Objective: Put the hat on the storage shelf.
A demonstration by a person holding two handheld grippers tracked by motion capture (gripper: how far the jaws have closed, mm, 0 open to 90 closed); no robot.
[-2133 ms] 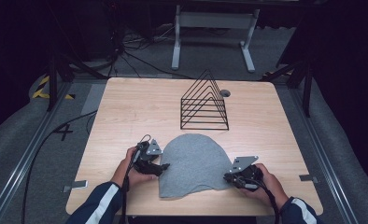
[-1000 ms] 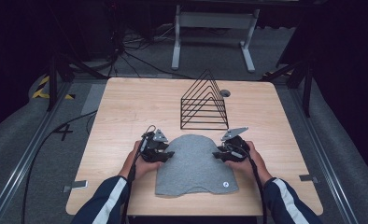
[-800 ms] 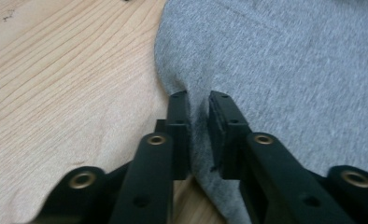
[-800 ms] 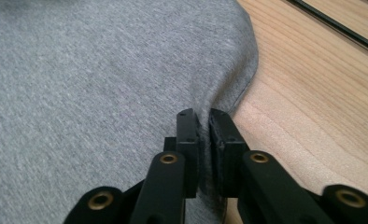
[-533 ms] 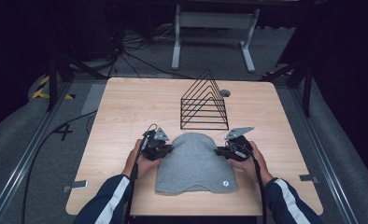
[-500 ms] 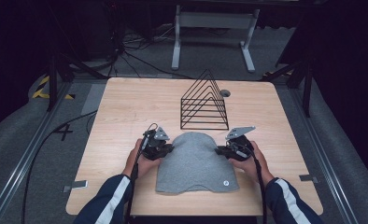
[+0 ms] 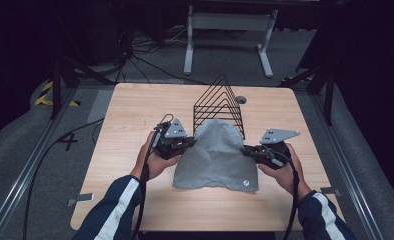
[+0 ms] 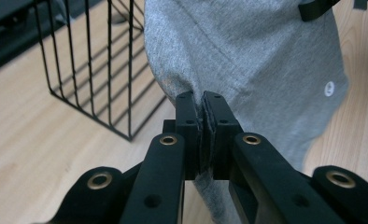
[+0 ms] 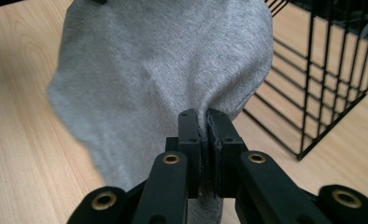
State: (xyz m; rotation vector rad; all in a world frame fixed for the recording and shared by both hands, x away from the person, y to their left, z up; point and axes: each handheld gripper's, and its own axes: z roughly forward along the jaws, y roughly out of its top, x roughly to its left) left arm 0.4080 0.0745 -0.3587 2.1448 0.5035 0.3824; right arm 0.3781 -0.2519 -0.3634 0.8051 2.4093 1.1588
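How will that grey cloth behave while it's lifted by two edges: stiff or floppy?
Probably floppy: the grey cloth sags between the left gripper and the right gripper and bunches at the shut jaws. Likely light, since thin pinches carry it. Its hanging hem may drag on the table or catch the wire rack.

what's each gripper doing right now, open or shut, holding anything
Left gripper: closed, pinching one side edge of the grey cloth.
Right gripper: closed, pinching the opposite side edge of the same cloth.
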